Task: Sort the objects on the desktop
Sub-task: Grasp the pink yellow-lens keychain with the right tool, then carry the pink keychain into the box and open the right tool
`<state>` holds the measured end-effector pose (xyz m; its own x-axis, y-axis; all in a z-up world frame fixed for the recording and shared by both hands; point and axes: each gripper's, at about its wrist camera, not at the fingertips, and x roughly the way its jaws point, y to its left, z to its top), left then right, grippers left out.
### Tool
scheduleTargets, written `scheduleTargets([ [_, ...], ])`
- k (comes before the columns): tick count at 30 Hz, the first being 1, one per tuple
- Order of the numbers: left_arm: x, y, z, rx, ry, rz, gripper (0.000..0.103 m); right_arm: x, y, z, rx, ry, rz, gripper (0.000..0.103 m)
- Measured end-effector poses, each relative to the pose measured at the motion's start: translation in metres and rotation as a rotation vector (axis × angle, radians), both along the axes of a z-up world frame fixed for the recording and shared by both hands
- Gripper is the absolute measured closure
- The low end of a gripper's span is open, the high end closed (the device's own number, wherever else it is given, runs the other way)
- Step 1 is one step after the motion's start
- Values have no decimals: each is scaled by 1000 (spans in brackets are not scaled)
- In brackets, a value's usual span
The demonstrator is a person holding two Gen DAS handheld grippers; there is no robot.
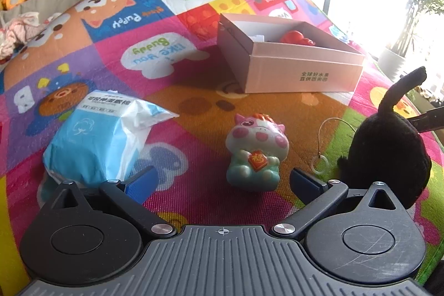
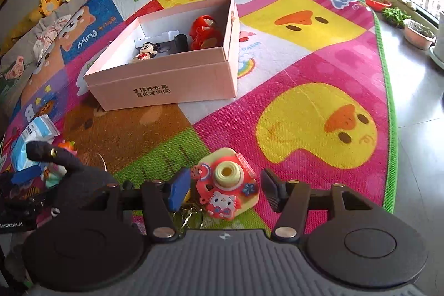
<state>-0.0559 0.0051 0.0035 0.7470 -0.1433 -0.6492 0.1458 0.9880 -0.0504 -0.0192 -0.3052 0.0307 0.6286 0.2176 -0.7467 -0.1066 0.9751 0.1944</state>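
Nearest in the right wrist view, the right gripper (image 2: 224,192) tilts down at the play mat (image 2: 319,68), its jaws standing partly open around a pink and yellow toy camera (image 2: 226,185) that lies on the mat; whether the pads touch the toy cannot be told. A black plush toy (image 2: 69,171) sits at nine o'clock from it. In the left wrist view the left gripper (image 1: 222,182) also tilts down, jaws wide and empty, with a pastel cow figurine (image 1: 255,151) standing just beyond them at twelve o'clock and a blue and white packet (image 1: 100,138) at ten o'clock. Farther off, at about eleven o'clock from the right gripper, the open pink box (image 2: 166,79) holds a red toy (image 2: 202,32), a small doll figure (image 2: 144,50) and a dark cylinder (image 2: 180,40).
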Motion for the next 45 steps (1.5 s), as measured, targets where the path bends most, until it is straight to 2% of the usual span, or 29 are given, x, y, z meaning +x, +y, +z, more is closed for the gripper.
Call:
scheduleTargets([
  [1,0,-2,0,14,2,0,0,-4,-2,-3,2,-20,-24,24],
  [4,2,-8,-1,56,10,-2,0,-12,-5,-12,-18,-82,-84,15],
  [10,3,-16,2,100,-18,-21,0,-25,22,-22,-175,-194,-59,15],
  [12,3,-20,5,105,-52,-28,0,-28,26,-21,-182,-212,-16,15],
  [15,10,-29,6,137,-72,-55,2,-27,26,-21,-178,-205,-20,15],
  [16,13,-31,5,146,-71,-60,8,-26,25,-21,-171,-199,-27,14],
  [17,16,-33,4,149,-64,-65,18,-25,23,-22,-162,-195,-33,14],
  [18,19,-35,3,148,-51,-74,23,-25,22,-22,-157,-193,-37,14],
  [21,24,-36,2,130,-45,-80,27,-26,23,-23,-161,-195,-40,15],
  [23,24,-37,2,121,-46,-92,41,-26,24,-23,-167,-197,-38,15],
  [26,20,-39,1,122,-54,-104,47,-26,25,-23,-168,-197,-36,15],
  [33,11,-36,2,104,-57,-106,48,-29,32,-22,-212,-221,-22,15],
  [36,4,-34,3,102,-59,-110,48,-30,36,-21,-234,-234,-6,20],
  [42,-9,-26,4,104,-60,-106,48,-26,41,-19,-236,-225,32,42],
  [44,-11,-23,5,101,-57,-96,48,-23,41,-16,-217,-201,42,57],
  [45,-12,-21,7,100,-58,-90,48,-21,41,-13,-212,-188,47,57],
])
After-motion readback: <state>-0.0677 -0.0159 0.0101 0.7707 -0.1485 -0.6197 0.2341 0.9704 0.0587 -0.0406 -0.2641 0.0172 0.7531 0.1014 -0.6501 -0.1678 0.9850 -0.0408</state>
